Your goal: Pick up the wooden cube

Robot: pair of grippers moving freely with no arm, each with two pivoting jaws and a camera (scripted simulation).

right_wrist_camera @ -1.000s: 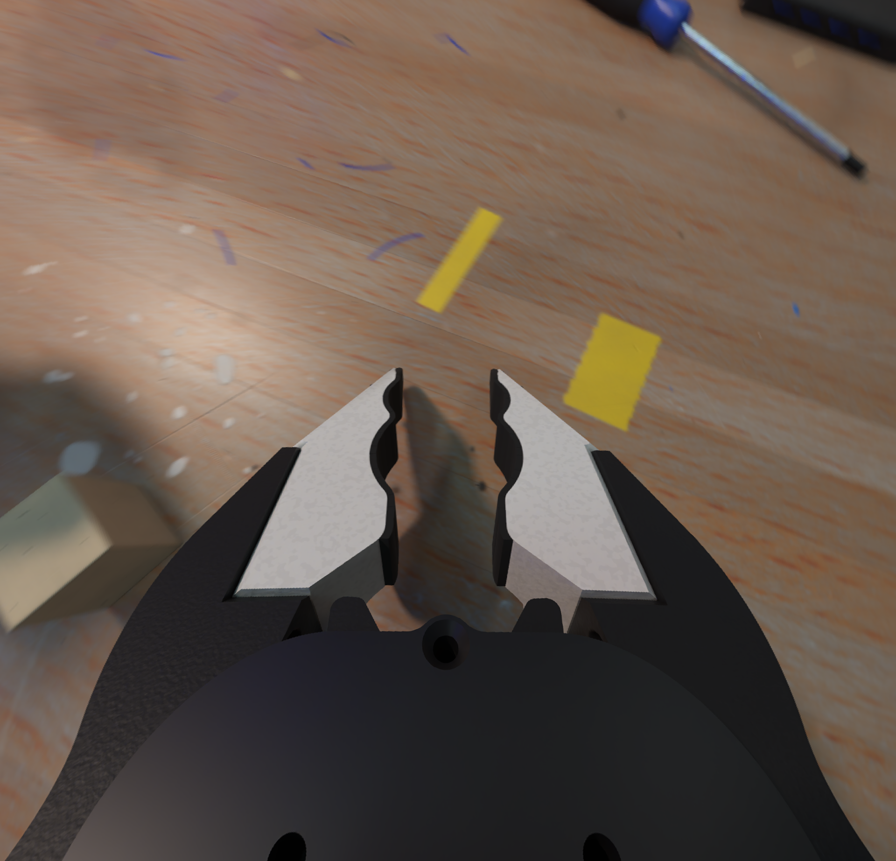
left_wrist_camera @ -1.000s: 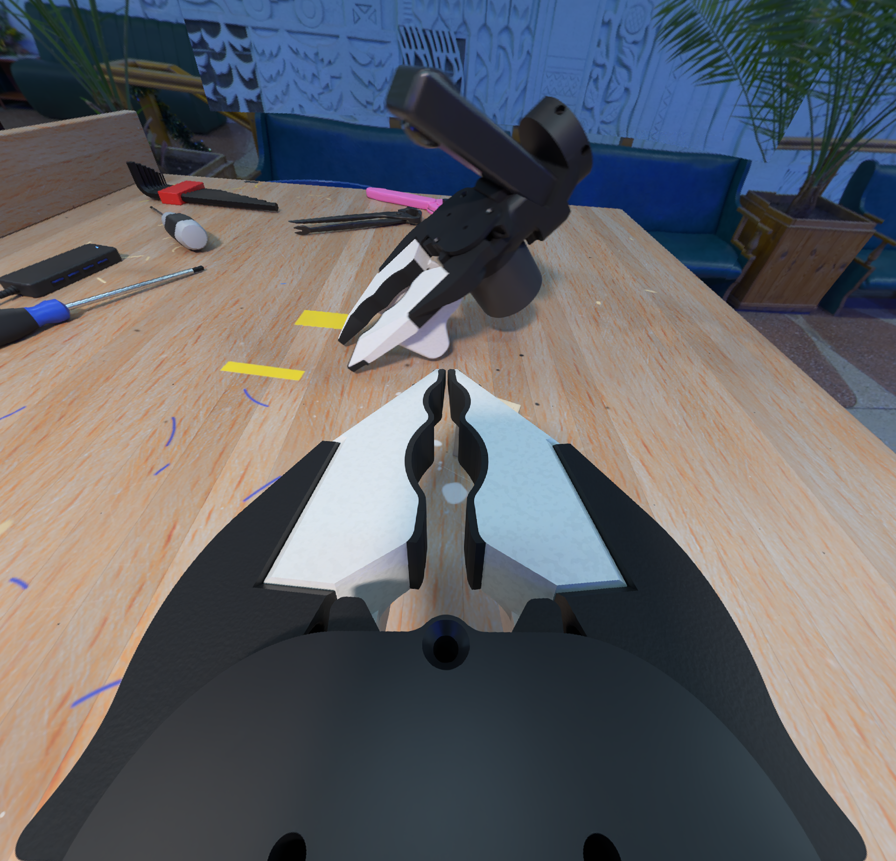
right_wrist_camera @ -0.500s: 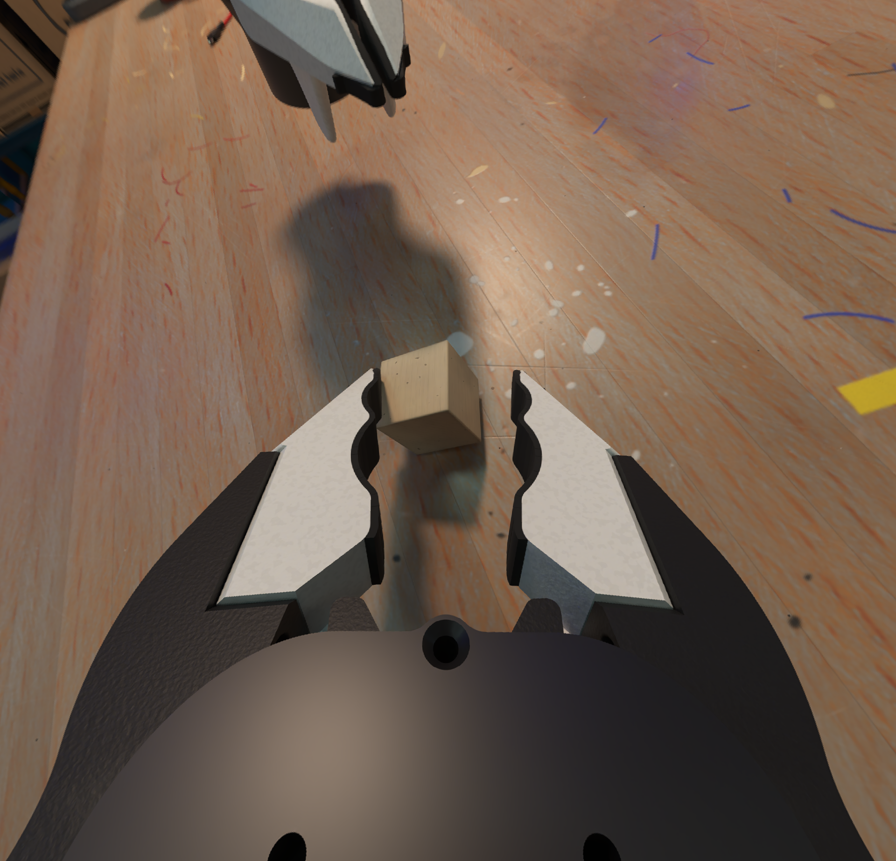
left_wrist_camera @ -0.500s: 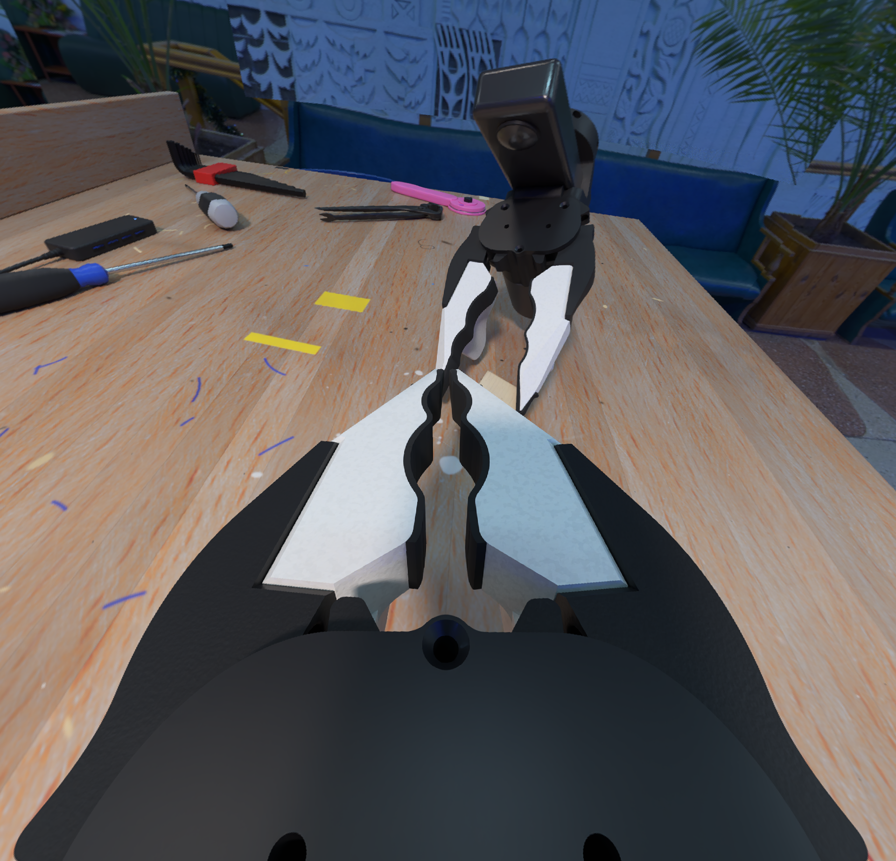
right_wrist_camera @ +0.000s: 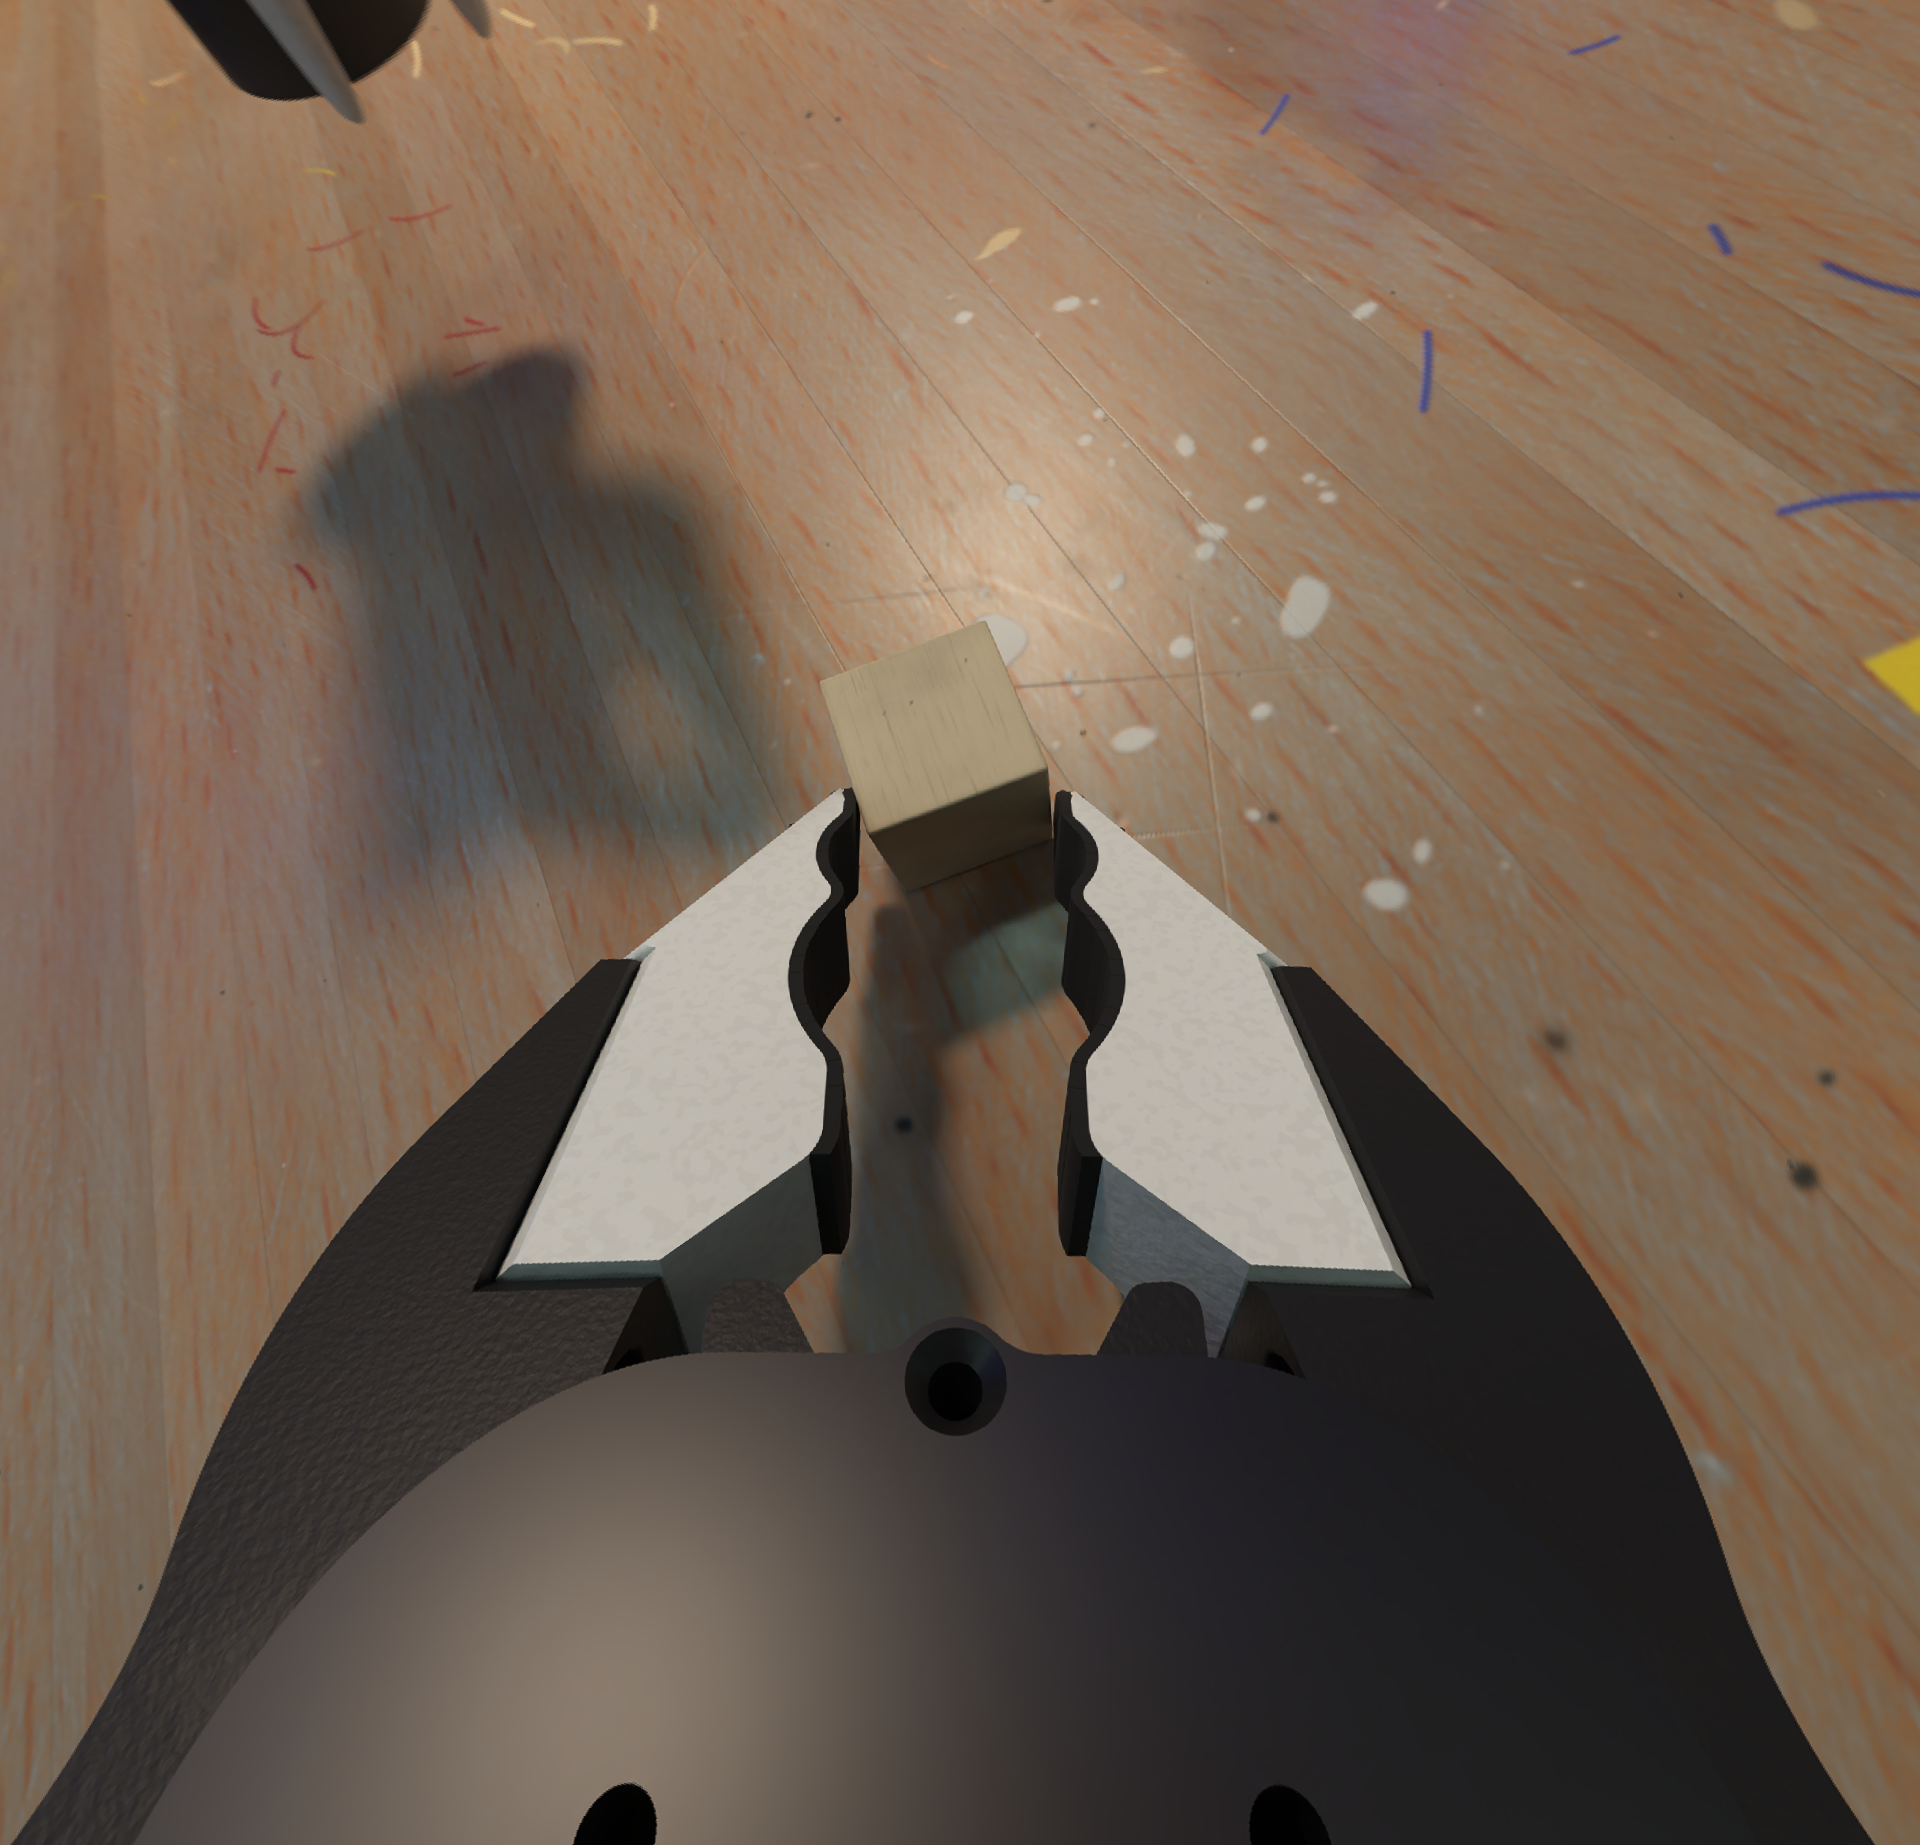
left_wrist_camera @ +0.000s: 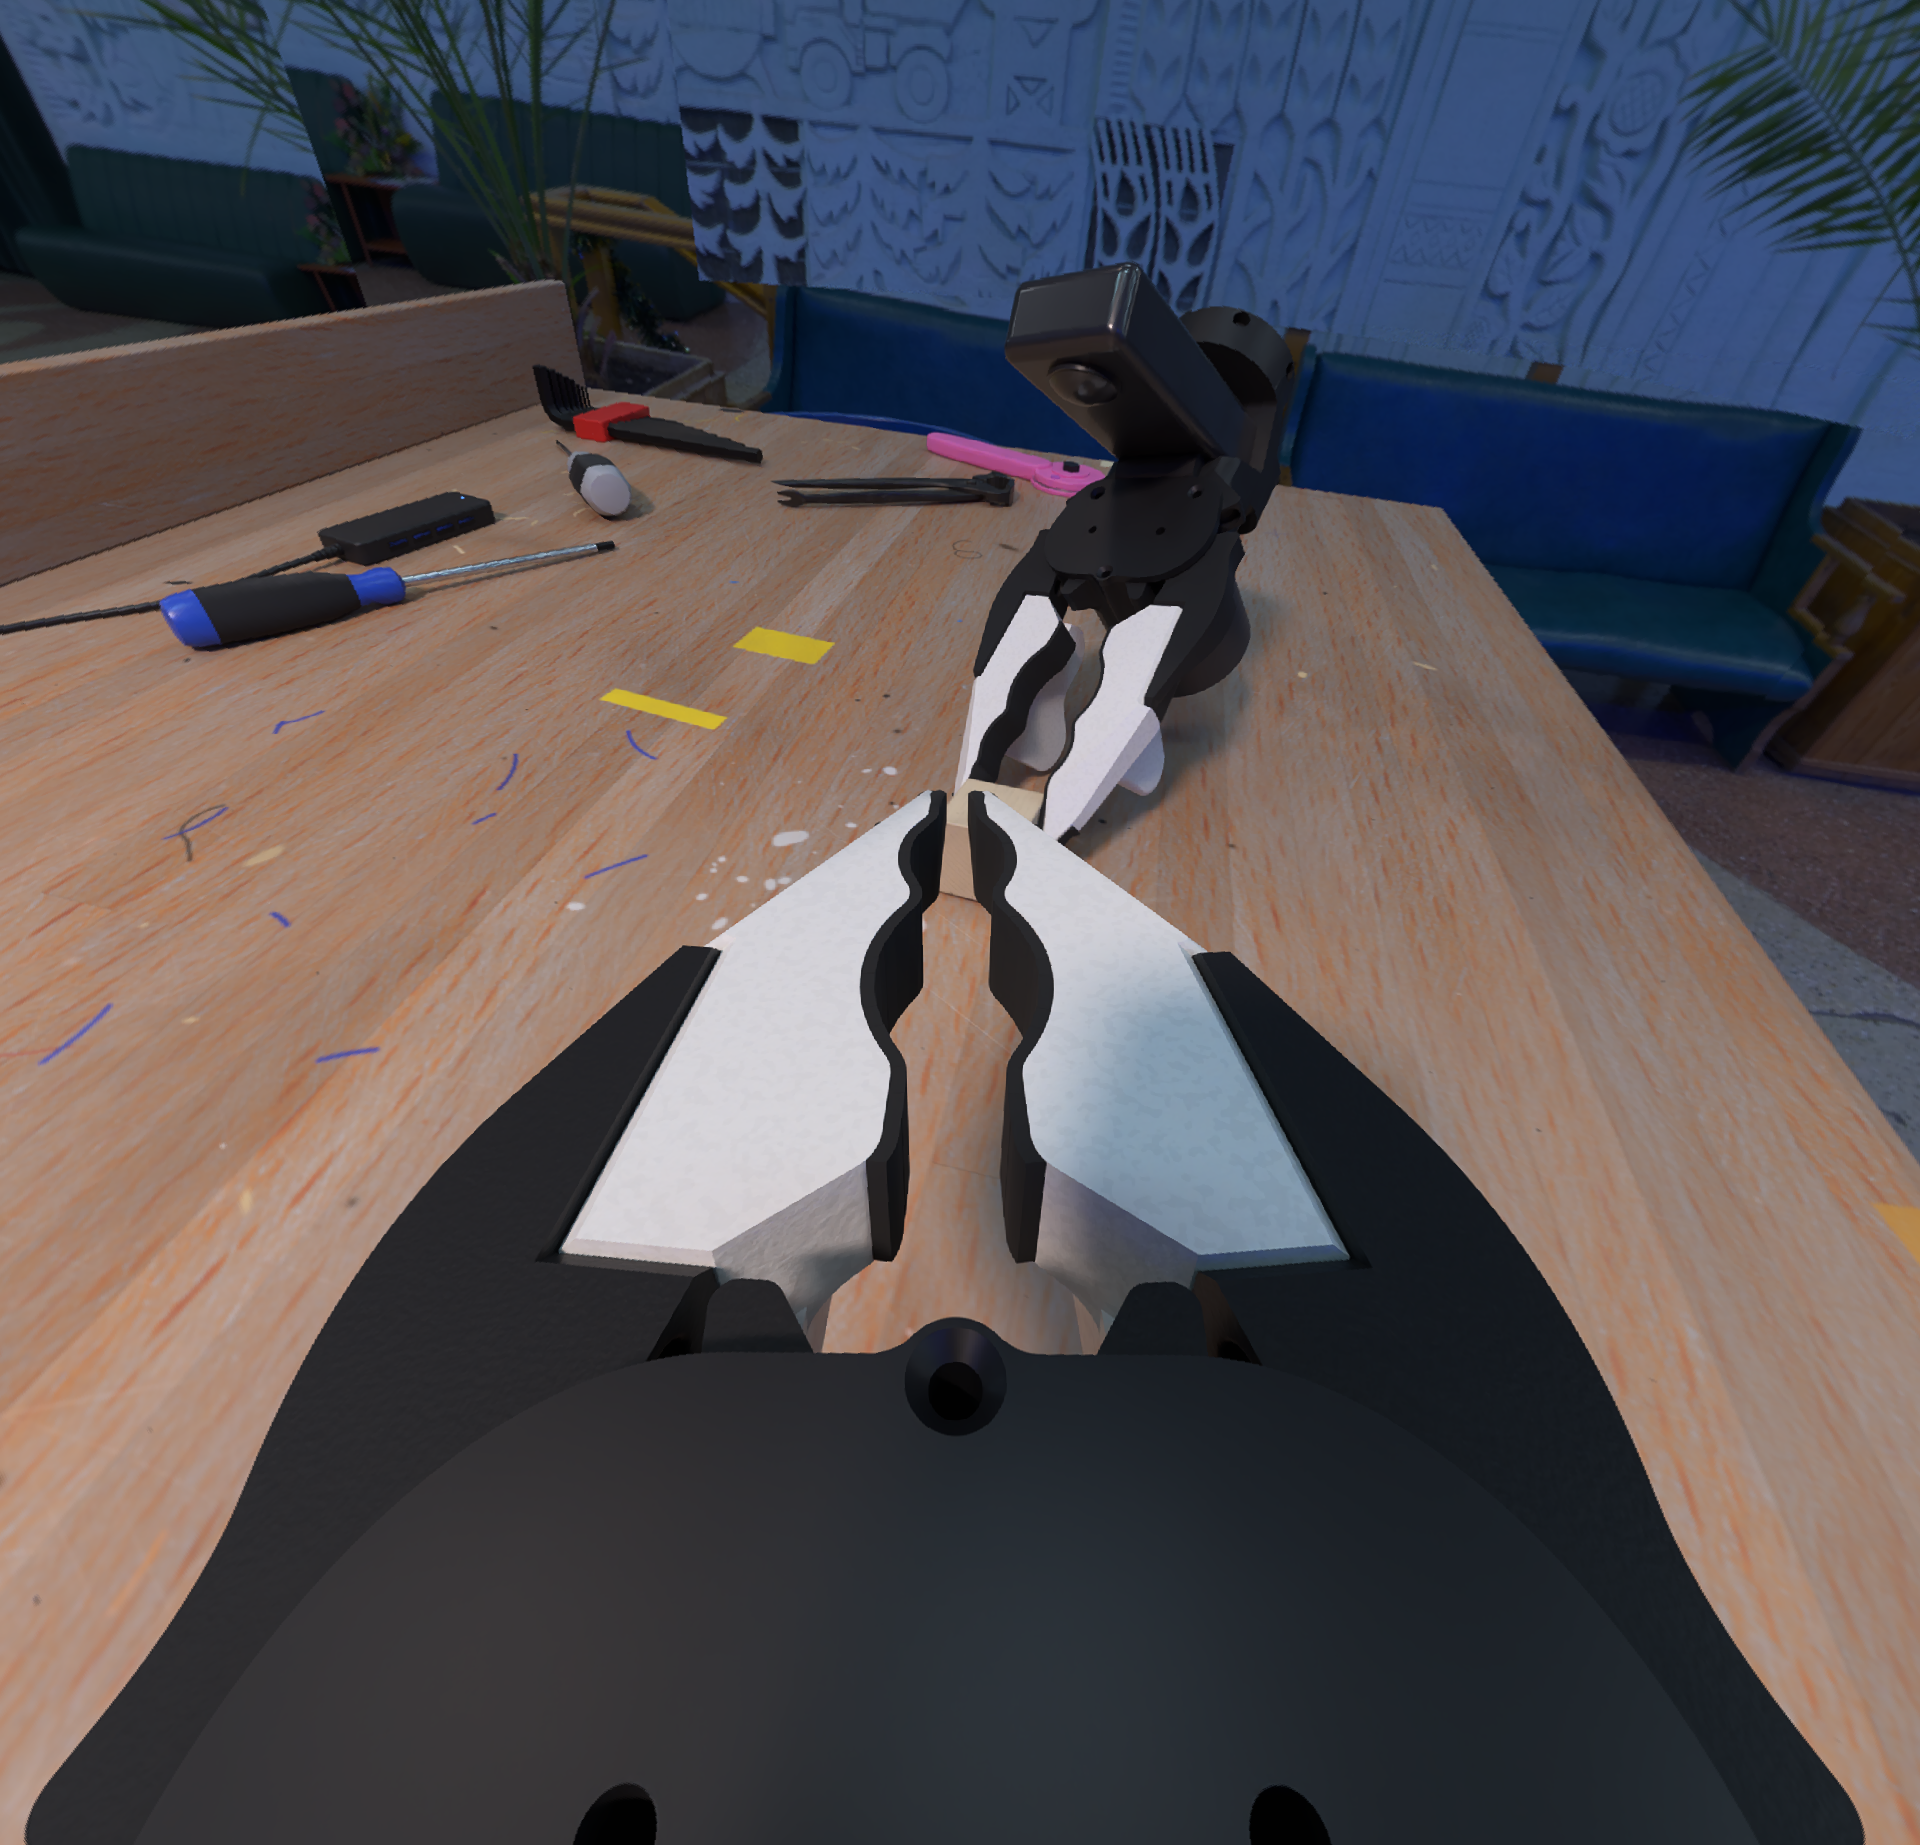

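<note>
- The wooden cube (right_wrist_camera: 940, 756) sits on the desk (right_wrist_camera: 1455, 1016), right between the fingertips of the right gripper (right_wrist_camera: 954, 824).
- In the left wrist view, the left gripper (left_wrist_camera: 956, 808) lines up just before the cube, with the right gripper facing it from behind.
- Left of the grippers, two tape strips (left_wrist_camera: 662, 708) lie on the desk.
- Farther left lies a screwdriver (left_wrist_camera: 353, 595), with a flat box (left_wrist_camera: 407, 527) just behind it.
- At the far edge: a saw (left_wrist_camera: 649, 426), a stubby screwdriver (left_wrist_camera: 597, 481), pincers (left_wrist_camera: 894, 491) and a wrench (left_wrist_camera: 1013, 462).
- A bench (left_wrist_camera: 1558, 507) stands behind the desk.
</note>
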